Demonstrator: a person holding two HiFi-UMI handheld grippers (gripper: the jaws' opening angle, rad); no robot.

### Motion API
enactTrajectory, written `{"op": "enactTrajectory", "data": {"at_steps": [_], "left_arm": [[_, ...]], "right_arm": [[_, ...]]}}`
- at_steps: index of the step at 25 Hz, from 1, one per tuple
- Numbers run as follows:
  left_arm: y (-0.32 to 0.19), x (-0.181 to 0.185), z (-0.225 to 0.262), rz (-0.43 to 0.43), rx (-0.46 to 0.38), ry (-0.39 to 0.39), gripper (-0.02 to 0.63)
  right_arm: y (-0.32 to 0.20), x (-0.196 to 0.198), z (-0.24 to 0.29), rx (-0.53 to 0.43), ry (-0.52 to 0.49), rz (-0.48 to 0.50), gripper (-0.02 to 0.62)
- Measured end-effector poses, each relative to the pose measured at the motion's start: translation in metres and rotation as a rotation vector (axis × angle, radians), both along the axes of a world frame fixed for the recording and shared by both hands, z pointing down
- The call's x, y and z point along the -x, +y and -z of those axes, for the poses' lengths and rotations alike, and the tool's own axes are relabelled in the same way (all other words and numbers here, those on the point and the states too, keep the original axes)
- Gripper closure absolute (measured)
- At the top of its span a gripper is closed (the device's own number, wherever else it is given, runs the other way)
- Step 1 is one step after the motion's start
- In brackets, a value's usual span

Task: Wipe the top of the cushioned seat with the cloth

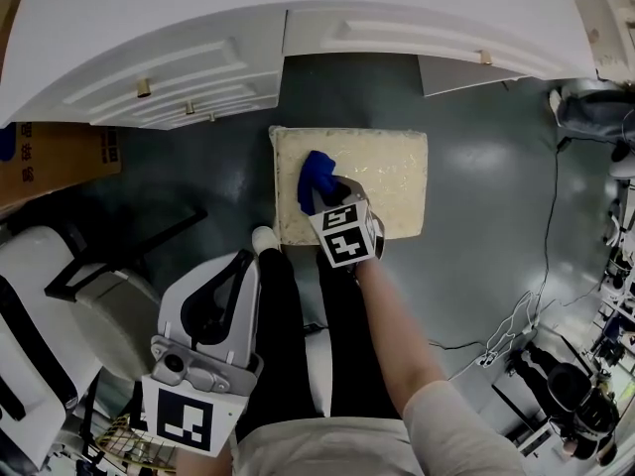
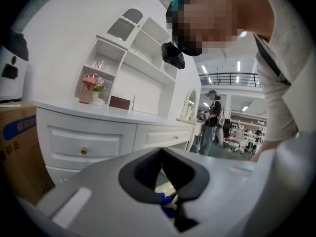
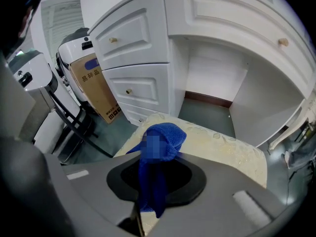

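Cloth point(image 1: 316, 173), deep blue and bunched, clenched in right tool point(image 1: 332, 194) on pale cream cushioned seat point(image 1: 397, 181); left tool point(image 2: 161, 154) closed.

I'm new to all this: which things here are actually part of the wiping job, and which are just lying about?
In the job: blue cloth, clamped in the right gripper; cushioned seat beneath it.
Just about: left gripper, shut and empty, away from the seat; cardboard box; white cabinet; floor cable.
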State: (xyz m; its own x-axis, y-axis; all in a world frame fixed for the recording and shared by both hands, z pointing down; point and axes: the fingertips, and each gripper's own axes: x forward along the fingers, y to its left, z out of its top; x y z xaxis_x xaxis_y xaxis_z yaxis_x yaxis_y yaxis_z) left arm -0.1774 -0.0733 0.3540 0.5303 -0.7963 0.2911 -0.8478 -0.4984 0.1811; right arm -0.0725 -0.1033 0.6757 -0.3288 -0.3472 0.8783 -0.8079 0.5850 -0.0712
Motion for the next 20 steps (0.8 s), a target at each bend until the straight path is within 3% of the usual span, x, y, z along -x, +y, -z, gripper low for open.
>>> {"op": "enactTrajectory", "data": {"at_steps": [15, 20], "left_arm": [[0.009, 0.025, -0.002, 0.035, -0.001, 0.005, 0.607], [0.009, 0.025, -0.001, 0.032, -0.007, 0.006, 0.607]], "right_arm": [[0.006, 0.059, 0.001, 0.006, -0.011, 0.087, 0.531], [0.007, 0.059, 0.0, 0.007, -0.028, 0.052, 0.531]]}}
